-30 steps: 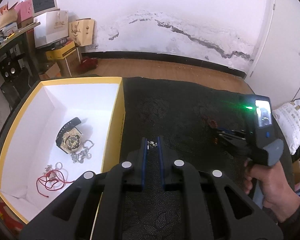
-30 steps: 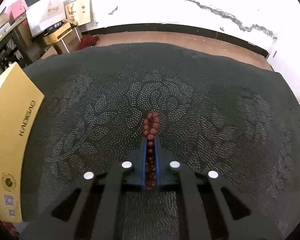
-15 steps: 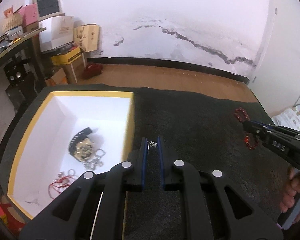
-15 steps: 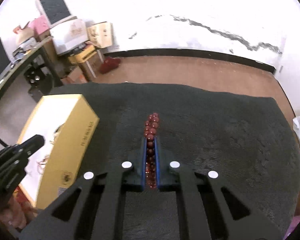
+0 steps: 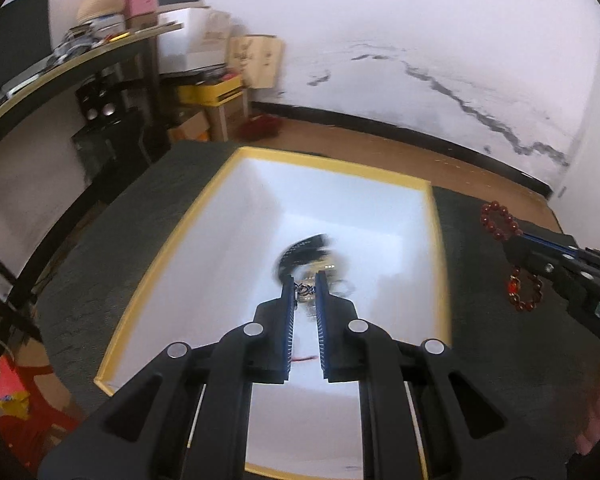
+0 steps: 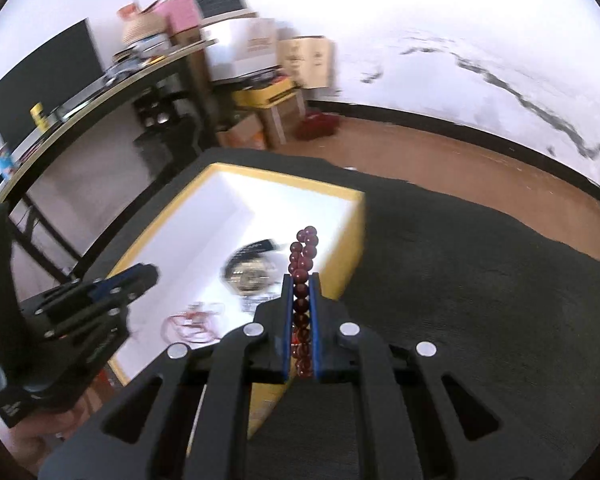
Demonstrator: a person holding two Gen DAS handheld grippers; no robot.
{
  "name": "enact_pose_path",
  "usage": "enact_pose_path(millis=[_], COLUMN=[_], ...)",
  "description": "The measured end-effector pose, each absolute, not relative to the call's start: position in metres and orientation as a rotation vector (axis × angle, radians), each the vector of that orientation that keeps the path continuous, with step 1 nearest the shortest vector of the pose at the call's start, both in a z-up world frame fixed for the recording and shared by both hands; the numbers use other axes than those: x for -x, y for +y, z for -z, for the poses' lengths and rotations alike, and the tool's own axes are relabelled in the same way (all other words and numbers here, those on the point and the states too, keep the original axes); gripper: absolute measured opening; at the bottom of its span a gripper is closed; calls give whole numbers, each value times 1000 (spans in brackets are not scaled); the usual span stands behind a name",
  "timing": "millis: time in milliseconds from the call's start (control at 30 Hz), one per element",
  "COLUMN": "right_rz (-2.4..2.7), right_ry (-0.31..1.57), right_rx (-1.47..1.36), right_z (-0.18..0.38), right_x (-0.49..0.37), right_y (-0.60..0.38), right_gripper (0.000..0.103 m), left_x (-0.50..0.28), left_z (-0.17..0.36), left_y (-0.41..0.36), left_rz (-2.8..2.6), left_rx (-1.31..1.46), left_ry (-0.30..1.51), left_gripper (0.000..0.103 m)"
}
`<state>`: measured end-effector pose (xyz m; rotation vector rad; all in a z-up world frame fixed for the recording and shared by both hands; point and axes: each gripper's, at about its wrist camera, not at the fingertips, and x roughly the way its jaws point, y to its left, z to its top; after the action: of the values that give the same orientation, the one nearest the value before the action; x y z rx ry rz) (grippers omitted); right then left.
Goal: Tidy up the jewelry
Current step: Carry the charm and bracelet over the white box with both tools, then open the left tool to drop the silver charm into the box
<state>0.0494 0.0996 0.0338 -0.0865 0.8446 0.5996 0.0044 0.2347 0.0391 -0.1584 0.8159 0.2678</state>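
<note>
the left gripper (image 5: 304,280) hangs over the open yellow-rimmed box (image 5: 438,240), its blue-lined fingers (image 5: 287,320) pinched on a small silvery chain piece (image 5: 302,290) near their tips. below it, on the white floor of the box, lies a blurred watch (image 5: 300,250) with a black strap, and a bit of red cord (image 5: 304,358) shows between the fingers lower down. the right gripper (image 6: 301,280) is clamped on a dark red bead bracelet (image 6: 302,258); its beads run along the narrow gap between the fingers and stick out past the tips, above the box's right wall. in the right wrist view the watch (image 6: 249,276) and a red cord loop (image 6: 192,326) sit inside the box (image 6: 350,256). the box rests on a dark patterned cloth (image 6: 480,300).
</note>
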Motion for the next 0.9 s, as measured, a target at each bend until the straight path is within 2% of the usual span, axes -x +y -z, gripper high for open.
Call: enact_pose_path(millis=[300,900], right_rz=[-682,-674], right_ry=[858,869], right_rx=[148,137], right_z=[-21,-12], right_x=[-28,-37], right_y=[158,165], right_gripper=[8,8], left_x=[-5,-23], left_z=[-11,22], left_y=[269,277], left_rz=[-301,-323], left_rx=[177,139], left_ry=[882,952], left_gripper=[11,11])
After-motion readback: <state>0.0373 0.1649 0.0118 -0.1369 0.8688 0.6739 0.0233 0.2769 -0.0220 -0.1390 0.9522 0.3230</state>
